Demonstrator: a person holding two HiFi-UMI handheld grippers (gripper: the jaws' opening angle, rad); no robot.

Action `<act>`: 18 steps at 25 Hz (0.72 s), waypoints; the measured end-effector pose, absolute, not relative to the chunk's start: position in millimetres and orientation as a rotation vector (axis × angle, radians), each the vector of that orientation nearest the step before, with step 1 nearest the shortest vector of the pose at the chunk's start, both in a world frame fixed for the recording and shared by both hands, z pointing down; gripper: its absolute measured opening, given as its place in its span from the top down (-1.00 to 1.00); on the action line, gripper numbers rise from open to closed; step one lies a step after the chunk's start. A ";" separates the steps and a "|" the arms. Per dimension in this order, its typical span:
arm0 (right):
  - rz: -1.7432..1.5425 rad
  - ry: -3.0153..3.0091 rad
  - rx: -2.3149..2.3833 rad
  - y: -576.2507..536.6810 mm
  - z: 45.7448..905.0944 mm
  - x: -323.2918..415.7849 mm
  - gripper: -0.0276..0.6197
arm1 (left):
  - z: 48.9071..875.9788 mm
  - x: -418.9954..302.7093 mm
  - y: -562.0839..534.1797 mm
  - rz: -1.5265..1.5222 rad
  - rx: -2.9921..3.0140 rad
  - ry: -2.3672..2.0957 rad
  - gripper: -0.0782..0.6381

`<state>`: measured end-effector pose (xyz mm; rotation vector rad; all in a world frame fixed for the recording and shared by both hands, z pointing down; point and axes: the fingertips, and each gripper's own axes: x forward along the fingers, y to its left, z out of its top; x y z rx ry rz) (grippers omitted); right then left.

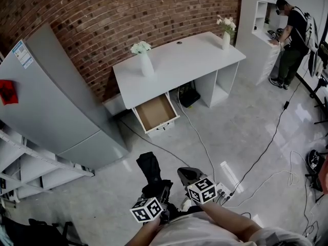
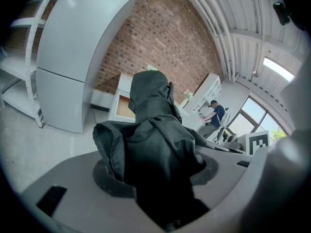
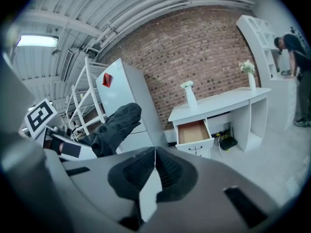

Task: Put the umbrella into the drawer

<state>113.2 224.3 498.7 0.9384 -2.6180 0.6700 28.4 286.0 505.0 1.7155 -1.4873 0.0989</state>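
Observation:
The folded black umbrella (image 1: 149, 168) sticks out forward from my left gripper (image 1: 156, 189), whose jaws are shut on its lower part. In the left gripper view the umbrella (image 2: 155, 130) fills the middle, bunched fabric between the pads of the left gripper (image 2: 155, 178). My right gripper (image 1: 185, 174) hangs just to its right, shut and empty; in its own view the pads of the right gripper (image 3: 155, 171) meet along a line. The open drawer (image 1: 156, 113) juts out under the white desk (image 1: 179, 60), its brown bottom bare. The same drawer (image 3: 193, 131) shows ahead in the right gripper view.
A grey fridge (image 1: 46, 96) stands left of the desk, with a white rack (image 1: 31, 168) beside it. Two vases with white flowers (image 1: 145, 60) stand on the desk. Cables (image 1: 197, 132) and a power strip (image 1: 223, 192) lie on the floor. A person (image 1: 289, 35) stands at the far right shelving.

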 end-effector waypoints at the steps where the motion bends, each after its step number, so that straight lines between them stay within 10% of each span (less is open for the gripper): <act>1: 0.670 -2.617 0.942 223.3 498.6 114.1 0.86 | 505.1 27.0 285.0 0.095 1.711 -1.492 0.05; 18: 0.679 -2.525 0.987 171.1 517.6 103.2 0.86 | 521.8 3.7 223.1 0.049 1.701 -1.436 0.06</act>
